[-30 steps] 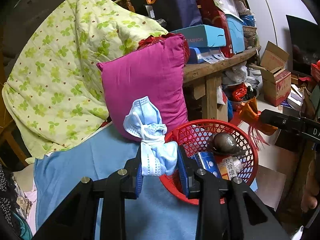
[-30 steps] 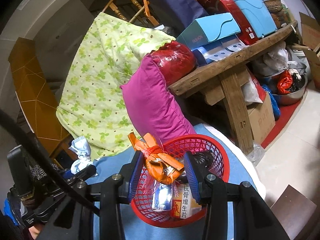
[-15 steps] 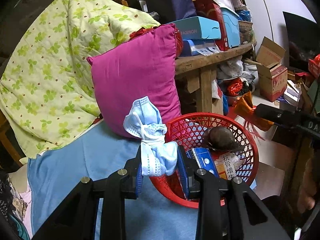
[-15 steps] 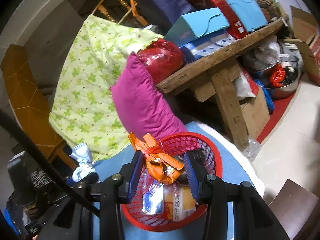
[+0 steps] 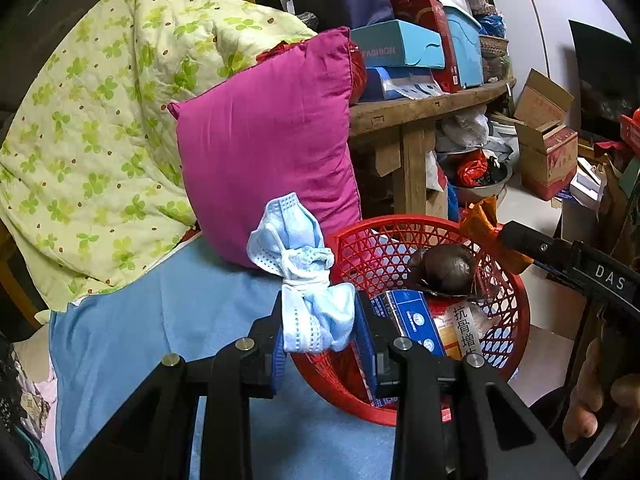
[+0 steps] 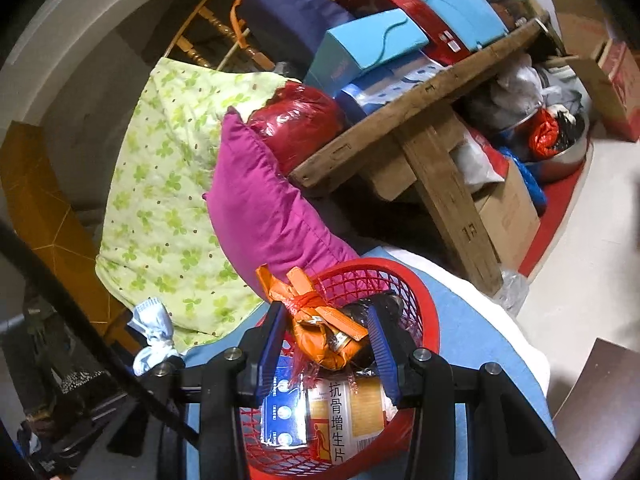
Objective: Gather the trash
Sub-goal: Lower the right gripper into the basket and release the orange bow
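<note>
Left fingers: my left gripper (image 5: 318,330) is clamped on a knotted blue face mask (image 5: 308,280), its 2 blue pads pressing the lower bunch while the upper half fans out toward 12 o'clock.

Right fingers: my right gripper (image 6: 326,342) pinches an orange wrapped bundle (image 6: 316,324) tied with red string; the left pad touches it, the right pad looks to meet dark trash beside it, so I cannot tell how firm the hold is.

Mask position: above the near left rim of the red basket (image 5: 516,300), not inside it.

Bundle position: hanging over the basket's open mouth, at 12 o'clock from my right fingers.

Basket contents: a dark brown rounded lump (image 5: 444,266), a blue box (image 5: 412,316), and an orange-and-white packet with Chinese print (image 6: 346,416).

Basket seat: on a light blue sheet (image 5: 160,320) covering the bed.

Beyond, 11 o'clock: a magenta pillow (image 5: 272,144) stands upright just behind the basket, leaning on a green clover-print quilt (image 5: 100,120).

Beyond, 1 o'clock: a wooden tabletop (image 6: 416,104) stacked with teal and red boxes.

Far right: cardboard boxes (image 5: 544,148) on the floor.
</note>
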A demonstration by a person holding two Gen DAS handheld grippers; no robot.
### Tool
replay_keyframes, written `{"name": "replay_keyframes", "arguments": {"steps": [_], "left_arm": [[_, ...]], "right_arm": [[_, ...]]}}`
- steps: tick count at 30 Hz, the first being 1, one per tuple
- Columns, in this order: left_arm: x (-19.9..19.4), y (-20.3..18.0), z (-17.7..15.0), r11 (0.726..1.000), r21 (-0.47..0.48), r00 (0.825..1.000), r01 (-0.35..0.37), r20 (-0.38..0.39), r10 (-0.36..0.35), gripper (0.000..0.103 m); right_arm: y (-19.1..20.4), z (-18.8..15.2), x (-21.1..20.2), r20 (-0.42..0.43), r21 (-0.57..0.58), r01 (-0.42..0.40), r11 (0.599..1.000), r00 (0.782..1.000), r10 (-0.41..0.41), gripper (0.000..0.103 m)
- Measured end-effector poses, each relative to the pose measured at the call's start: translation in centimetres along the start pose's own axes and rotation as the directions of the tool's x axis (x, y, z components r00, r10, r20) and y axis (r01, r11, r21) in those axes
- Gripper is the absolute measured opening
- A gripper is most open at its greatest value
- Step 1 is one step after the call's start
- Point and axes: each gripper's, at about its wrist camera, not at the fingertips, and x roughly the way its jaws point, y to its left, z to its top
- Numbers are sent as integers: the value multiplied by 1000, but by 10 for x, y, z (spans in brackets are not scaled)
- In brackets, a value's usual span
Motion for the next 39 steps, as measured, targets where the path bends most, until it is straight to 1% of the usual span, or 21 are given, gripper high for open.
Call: {"name": "replay_keyframes", "arguments": {"steps": [7, 14, 19, 32, 39], "left_arm": [[5, -3, -5, 1000, -3, 1000, 11, -6, -11, 33], [12, -1, -10, 999, -35, 999, 19, -29, -20, 33], [16, -3, -10, 999, -45, 999, 26, -33, -27, 33], [17, -2, -12, 997, -73, 999, 36, -34, -39, 33], [21, 15, -10, 989, -138, 997, 54, -40, -61, 33]], "right_arm": [[6, -1, 1, 25, -46, 3, 999, 1000, -2, 45], [12, -4, 14, -5, -98, -10, 995, 1000, 10, 45], [15, -6, 15, -8, -129, -9, 992, 1000, 8, 45], [9, -4, 20, -20, -118, -6, 993, 1000, 3, 45], [9, -4, 22, -18, -115, -3, 993, 1000, 1, 45]]}}
